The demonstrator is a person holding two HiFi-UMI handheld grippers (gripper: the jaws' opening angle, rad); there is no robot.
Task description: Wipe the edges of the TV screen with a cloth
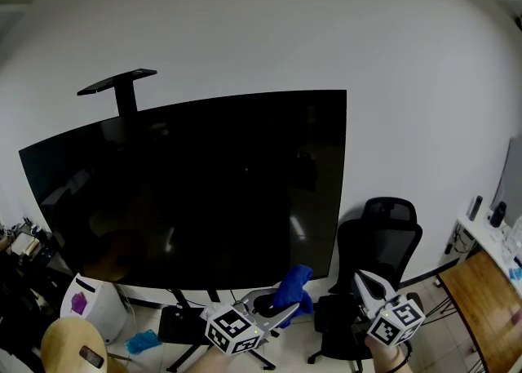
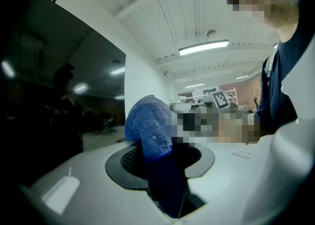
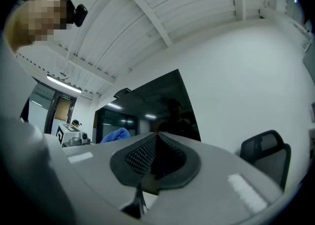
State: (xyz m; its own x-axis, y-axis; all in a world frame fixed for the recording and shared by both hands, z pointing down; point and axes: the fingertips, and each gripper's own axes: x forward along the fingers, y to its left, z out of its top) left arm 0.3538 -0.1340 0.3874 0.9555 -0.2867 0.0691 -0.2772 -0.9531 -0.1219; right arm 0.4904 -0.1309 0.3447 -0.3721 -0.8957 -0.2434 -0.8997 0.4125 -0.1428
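The TV screen (image 1: 196,184) fills the middle of the head view against the white wall, its long axis running left to right. Low down, below the screen's bottom edge and toward its lower right corner, the left gripper (image 1: 281,312) has its jaws clamped on a blue cloth (image 1: 295,286). The free end of the cloth stands up out of the pads. It sits just under that edge and looks clear of the glass. From the jaws, the nearest stretch to wipe lies above the cloth: the bottom edge, with the right-hand edge rising from the corner close by. Further right, in front of a black office chair (image 1: 383,241), the right gripper (image 1: 364,281) has its jaws pressed together on nothing. The left hand is nearer the corner and carries the cloth, so the wiping likely falls to it.
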